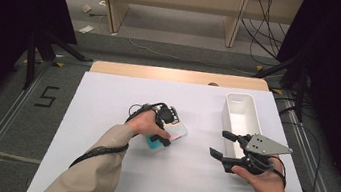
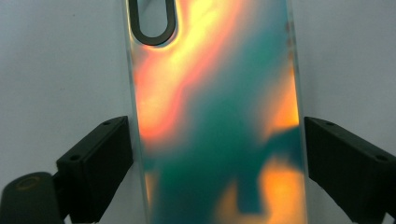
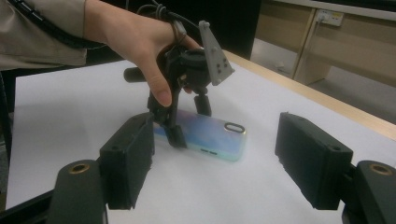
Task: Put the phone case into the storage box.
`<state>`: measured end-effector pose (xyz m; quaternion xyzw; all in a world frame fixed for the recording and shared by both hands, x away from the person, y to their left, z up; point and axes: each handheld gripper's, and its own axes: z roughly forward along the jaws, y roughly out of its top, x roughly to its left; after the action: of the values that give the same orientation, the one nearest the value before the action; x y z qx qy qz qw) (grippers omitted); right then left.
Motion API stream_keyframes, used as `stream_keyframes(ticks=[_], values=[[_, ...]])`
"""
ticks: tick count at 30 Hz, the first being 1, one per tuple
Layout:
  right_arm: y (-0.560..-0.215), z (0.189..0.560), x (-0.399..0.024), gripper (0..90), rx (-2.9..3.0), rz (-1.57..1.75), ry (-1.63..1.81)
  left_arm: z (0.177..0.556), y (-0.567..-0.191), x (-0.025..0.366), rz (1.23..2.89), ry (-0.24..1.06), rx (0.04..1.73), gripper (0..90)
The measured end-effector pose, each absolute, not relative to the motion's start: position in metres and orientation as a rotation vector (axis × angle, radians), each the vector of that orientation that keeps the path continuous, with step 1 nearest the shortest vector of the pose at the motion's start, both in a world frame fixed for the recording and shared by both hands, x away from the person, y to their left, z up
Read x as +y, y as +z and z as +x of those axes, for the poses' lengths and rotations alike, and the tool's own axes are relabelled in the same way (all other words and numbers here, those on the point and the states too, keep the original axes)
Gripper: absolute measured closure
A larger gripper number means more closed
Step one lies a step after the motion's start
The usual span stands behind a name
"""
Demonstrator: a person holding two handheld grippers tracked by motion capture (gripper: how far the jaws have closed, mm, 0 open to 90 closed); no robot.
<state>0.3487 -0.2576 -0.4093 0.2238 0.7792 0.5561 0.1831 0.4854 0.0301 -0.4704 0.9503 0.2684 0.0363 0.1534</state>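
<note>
An iridescent phone case (image 1: 178, 132) in orange, pink and teal lies flat on the white table sheet (image 1: 100, 147). My left gripper (image 1: 170, 129) stands over it, pointing down, one jaw on each long edge. Seen close in the left gripper view, the case (image 2: 215, 116) runs between the two black pads (image 2: 100, 163), which sit against its sides near the end away from the camera cut-out (image 2: 153, 23). The right gripper view shows that same grip (image 3: 189, 122) on the case (image 3: 215, 135). To the right, my right gripper (image 1: 219, 142) is held open and empty.
A long white bin (image 1: 240, 95) stands at the right of the sheet, just beyond my right gripper. The wooden table edge (image 1: 176, 74) runs along the far side. Shelving and cables lie on the floor beyond it.
</note>
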Motion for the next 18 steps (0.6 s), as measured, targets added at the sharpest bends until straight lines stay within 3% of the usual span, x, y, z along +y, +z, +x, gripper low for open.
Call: stream_keyframes(ticks=[5, 18], values=[[-0.4085, 0.3477, -0.2569, 29.2, 2.200, 0.624, 1.567, 0.4852, -0.4687, 0.0299, 2.731, 0.099, 0.783, 15.1], [-0.4085, 0.3481, -0.2575, 29.2, 2.196, 0.626, 1.568, 0.4827, -0.4691, 0.0313, 2.705, 0.108, 0.805, 16.5]])
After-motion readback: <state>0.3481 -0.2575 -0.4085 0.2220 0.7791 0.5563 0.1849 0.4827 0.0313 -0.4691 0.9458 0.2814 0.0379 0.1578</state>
